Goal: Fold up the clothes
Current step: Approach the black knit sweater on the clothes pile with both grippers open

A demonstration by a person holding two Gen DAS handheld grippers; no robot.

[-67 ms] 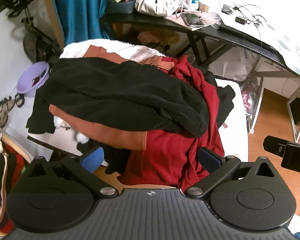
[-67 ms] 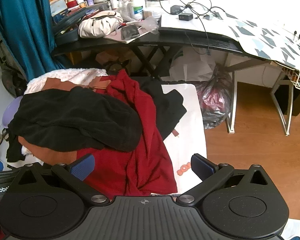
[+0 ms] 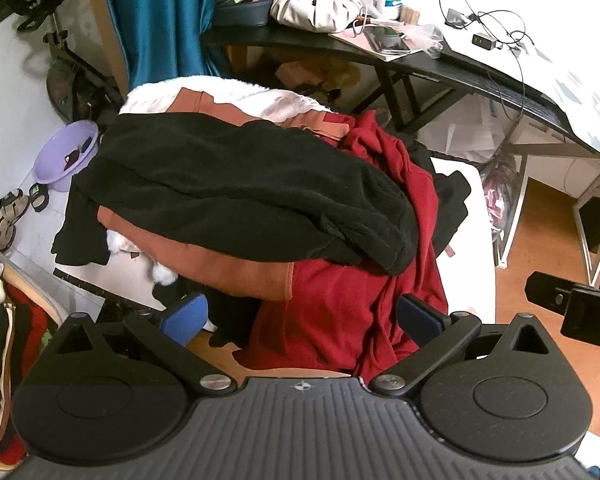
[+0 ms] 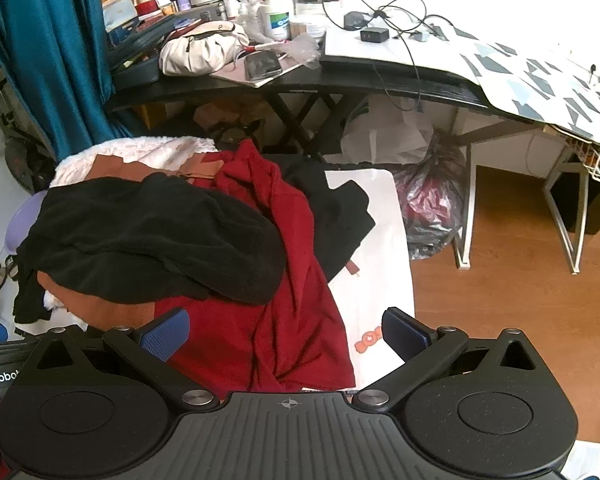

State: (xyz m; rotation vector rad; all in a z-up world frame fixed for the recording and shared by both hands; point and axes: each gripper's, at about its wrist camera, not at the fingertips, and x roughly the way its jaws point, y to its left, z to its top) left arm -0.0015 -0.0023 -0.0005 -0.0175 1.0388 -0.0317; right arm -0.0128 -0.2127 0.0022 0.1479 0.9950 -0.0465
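Cluttered room: long black desk (image 4: 380,84) crowded with bottles, cables and a cream pouch; teal curtain (image 4: 48,52) at left; wood floor at right.

Heap of unfolded clothes sits on a white-covered surface (image 4: 384,240) straight ahead of both wrist cameras. Fuzzy black garment (image 3: 240,196) lies on top, over a rust-orange piece (image 3: 220,264) and a crumpled dark-red fleece (image 4: 292,300); a white fluffy item (image 3: 204,90) shows at the far end.

Progress, by my reading: nothing folded yet, whole pile left. No flat garment laid out.

Left gripper (image 3: 300,316) has its jaws spread wide, empty, near the red hem. Right gripper (image 4: 286,328) likewise spread, empty, above red fleece and bare white cover.

Room: bare cover only along the right edge, narrow. Red fleece and a black piece hang off the near side. Purple plastic basin (image 3: 66,156) and sandals on the floor at left; desk legs and a dark plastic bag (image 4: 432,204) close on the right.
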